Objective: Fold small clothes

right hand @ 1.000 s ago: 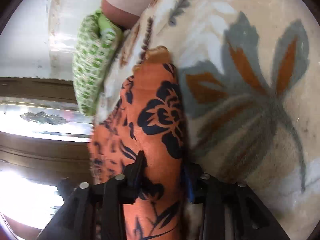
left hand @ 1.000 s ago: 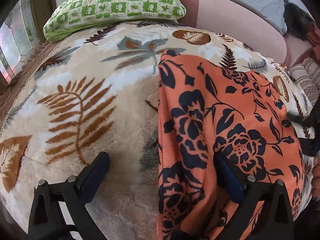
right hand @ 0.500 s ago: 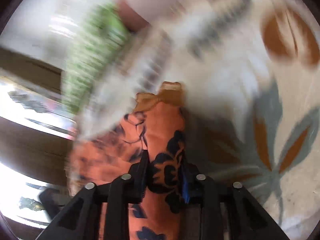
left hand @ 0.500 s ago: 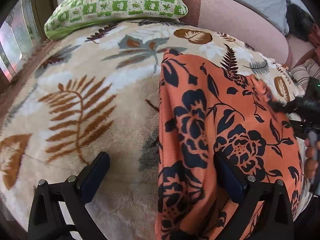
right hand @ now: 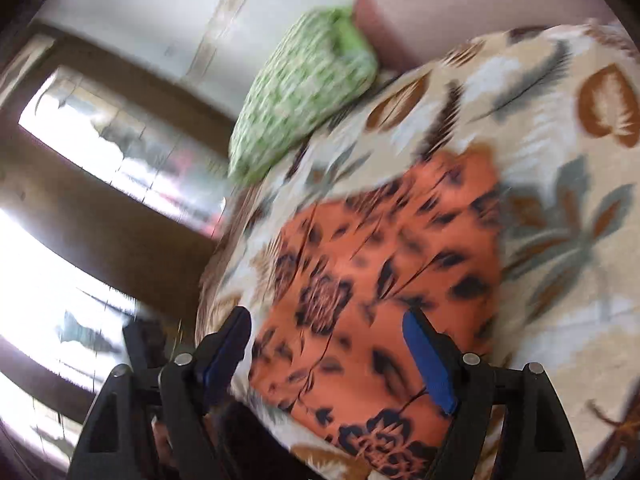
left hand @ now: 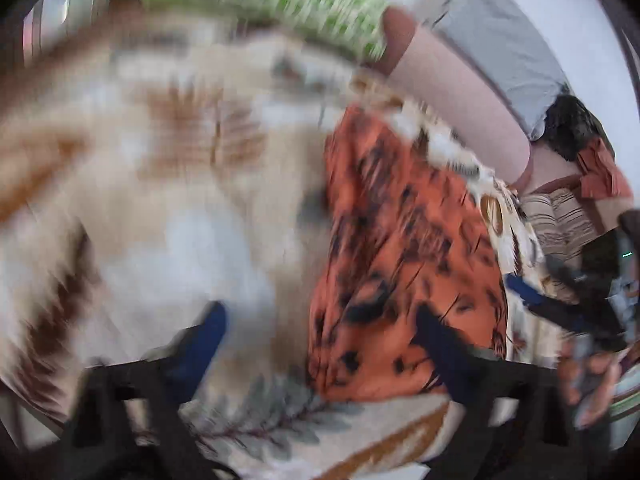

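An orange garment with dark blue flowers [left hand: 404, 248] lies flat on a leaf-patterned blanket [left hand: 168, 208]; it also shows in the right wrist view [right hand: 376, 276]. My left gripper [left hand: 320, 344] is open and empty, its jaws wide apart above the garment's near edge. My right gripper [right hand: 328, 356] is open and empty, above the garment's near side. The right gripper also shows at the right edge of the left wrist view [left hand: 560, 304]. Both views are motion-blurred.
A green checked pillow [right hand: 304, 92] lies at the blanket's far end, beside a pink cushion [left hand: 456, 100]. A grey cloth [left hand: 504, 36] and striped fabric [left hand: 560, 220] lie to the right. A window [right hand: 120, 160] stands to the left.
My right gripper has opened and let go of the garment, which now lies flat. Both grippers have pulled back and moved quickly; the views are blurred.
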A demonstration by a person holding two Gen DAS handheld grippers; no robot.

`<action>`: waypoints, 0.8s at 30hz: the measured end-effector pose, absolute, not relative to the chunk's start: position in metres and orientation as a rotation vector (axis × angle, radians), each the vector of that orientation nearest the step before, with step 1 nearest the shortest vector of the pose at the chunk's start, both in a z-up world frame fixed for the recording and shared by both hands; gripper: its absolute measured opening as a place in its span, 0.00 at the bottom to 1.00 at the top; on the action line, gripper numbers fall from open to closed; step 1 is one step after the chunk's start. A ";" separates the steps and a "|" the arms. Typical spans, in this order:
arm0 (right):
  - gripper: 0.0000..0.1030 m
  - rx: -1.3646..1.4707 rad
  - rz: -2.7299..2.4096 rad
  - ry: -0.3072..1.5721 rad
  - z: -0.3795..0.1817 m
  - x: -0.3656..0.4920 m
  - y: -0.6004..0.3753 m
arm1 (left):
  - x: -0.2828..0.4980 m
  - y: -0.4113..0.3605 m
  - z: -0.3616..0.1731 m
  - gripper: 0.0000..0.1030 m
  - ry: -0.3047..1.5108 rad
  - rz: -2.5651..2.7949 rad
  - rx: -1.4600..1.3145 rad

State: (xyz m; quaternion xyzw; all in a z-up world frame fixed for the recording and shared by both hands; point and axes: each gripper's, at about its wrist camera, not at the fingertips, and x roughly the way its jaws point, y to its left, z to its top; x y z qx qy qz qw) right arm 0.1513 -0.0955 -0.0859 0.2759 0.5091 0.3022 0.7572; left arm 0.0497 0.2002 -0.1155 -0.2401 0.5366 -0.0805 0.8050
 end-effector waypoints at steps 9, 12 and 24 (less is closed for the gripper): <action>0.78 0.686 0.638 1.179 -0.122 0.156 -0.105 | 0.055 0.189 -0.097 0.29 1.138 -0.249 -0.482; 0.78 0.684 0.645 1.179 -0.119 0.155 -0.105 | 0.080 0.198 -0.068 0.70 1.023 -0.268 -0.487; 0.78 0.754 0.707 1.166 -0.131 0.157 -0.112 | 0.215 0.224 -0.194 0.18 1.240 -0.483 -1.042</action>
